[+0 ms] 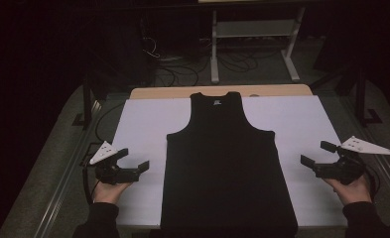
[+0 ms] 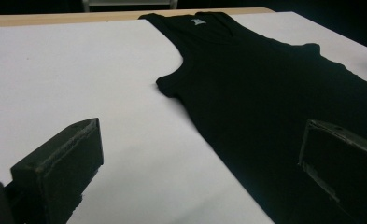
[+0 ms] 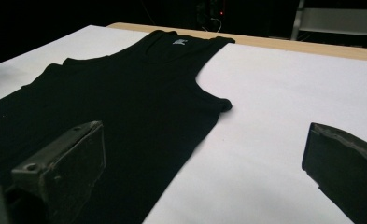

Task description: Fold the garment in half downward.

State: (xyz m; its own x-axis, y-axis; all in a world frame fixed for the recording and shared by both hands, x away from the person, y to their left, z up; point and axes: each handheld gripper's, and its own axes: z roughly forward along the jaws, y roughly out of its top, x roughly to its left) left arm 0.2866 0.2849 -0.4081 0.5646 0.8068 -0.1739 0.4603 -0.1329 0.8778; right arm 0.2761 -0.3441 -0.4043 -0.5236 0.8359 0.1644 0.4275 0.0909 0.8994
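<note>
Black tank top (image 1: 227,168) – neck label (image 1: 216,103) unreadable – lies between left tool (image 1: 134,159) and right tool (image 1: 315,153), both spread.

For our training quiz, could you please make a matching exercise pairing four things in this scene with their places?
Things:
1. tank top
2. left gripper
3. right gripper
4. white sheet

Places:
A. spread over the table
B. flat in the middle
C. open, right of the garment
D. open, left of the garment

Pairs: 1-B, 2-D, 3-C, 4-A
</note>
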